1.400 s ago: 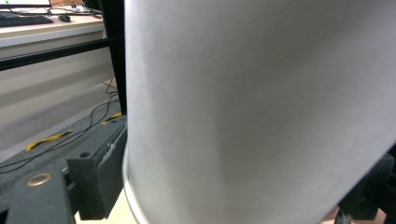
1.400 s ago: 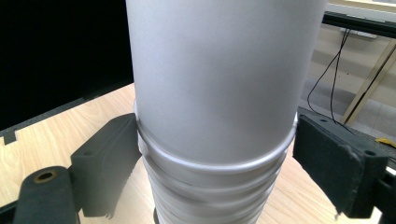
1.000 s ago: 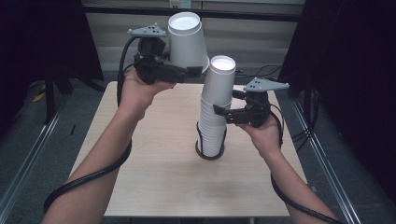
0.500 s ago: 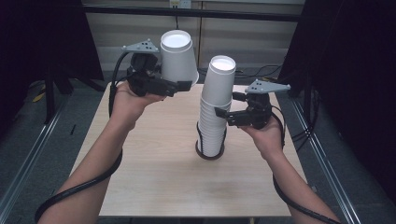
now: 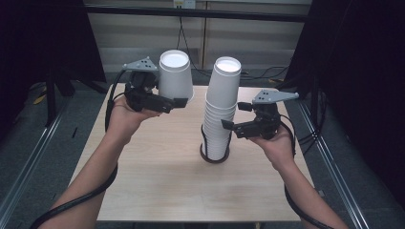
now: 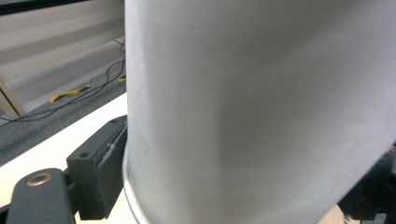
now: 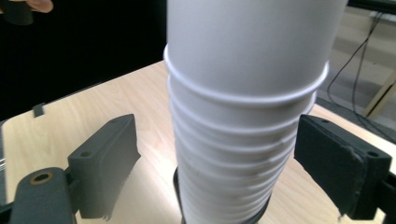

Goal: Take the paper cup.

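Item: single white cup (image 5: 175,76), upside down, clamped at its rim in your left hand-held gripper (image 5: 165,101). Location: in the air over the far left of the bench (image 5: 157,186). Change: over the last second you have carried it lower and further left, away from the stack.

Item: stack of cups (image 5: 221,112), upside down, standing on a dark ring base (image 5: 213,157) at bench centre. Your right hand-held gripper (image 7: 215,154) brackets it, jaws wide, pads clear of both sides.

Reading: one cup separated; setting it down on the left likely follows.

White cups (image 5: 220,114), black jaws, pale woodgrain table (image 5: 157,176), dark ring base (image 5: 213,158).
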`<state>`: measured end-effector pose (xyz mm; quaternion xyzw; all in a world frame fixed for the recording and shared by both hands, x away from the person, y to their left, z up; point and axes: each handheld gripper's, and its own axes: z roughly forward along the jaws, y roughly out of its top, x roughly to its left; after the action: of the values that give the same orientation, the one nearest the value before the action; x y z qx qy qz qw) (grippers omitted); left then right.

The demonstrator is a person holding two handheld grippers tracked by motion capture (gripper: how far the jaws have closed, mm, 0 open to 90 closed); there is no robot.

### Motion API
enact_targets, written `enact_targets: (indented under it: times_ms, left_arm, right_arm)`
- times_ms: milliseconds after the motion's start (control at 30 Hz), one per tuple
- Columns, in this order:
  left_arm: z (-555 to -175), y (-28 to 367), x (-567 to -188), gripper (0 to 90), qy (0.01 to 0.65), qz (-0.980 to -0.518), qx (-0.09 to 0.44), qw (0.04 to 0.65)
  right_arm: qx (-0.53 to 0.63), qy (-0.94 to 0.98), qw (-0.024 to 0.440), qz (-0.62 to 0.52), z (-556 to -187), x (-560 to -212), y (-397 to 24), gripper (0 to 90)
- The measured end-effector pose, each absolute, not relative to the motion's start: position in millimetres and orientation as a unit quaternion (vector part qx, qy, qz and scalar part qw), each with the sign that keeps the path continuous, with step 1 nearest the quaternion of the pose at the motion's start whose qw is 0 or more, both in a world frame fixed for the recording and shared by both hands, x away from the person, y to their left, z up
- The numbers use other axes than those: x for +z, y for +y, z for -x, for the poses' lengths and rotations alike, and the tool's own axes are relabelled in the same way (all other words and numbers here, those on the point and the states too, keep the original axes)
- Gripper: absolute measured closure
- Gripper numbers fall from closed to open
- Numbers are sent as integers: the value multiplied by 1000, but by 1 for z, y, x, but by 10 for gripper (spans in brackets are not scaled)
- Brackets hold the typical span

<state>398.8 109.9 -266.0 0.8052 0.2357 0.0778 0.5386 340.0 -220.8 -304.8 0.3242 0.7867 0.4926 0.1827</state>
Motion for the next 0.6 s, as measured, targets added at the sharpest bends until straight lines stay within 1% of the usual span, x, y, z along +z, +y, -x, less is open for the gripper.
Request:
enact_targets:
  times_ms: [400, 500, 600]
  left_arm:
    - [-392, 120, -285, 135, 235, -824, 73, 511]
    - [-392, 120, -289, 135, 236, -828, 73, 504]
    - [-390, 120, -293, 134, 233, -834, 73, 494]
  right_arm:
    - [481, 799, 176, -315, -333, -316, -224, 124]
    - [491, 794, 163, -318, -332, -320, -228, 124]
    - [487, 796, 161, -322, -332, -323, -231, 123]
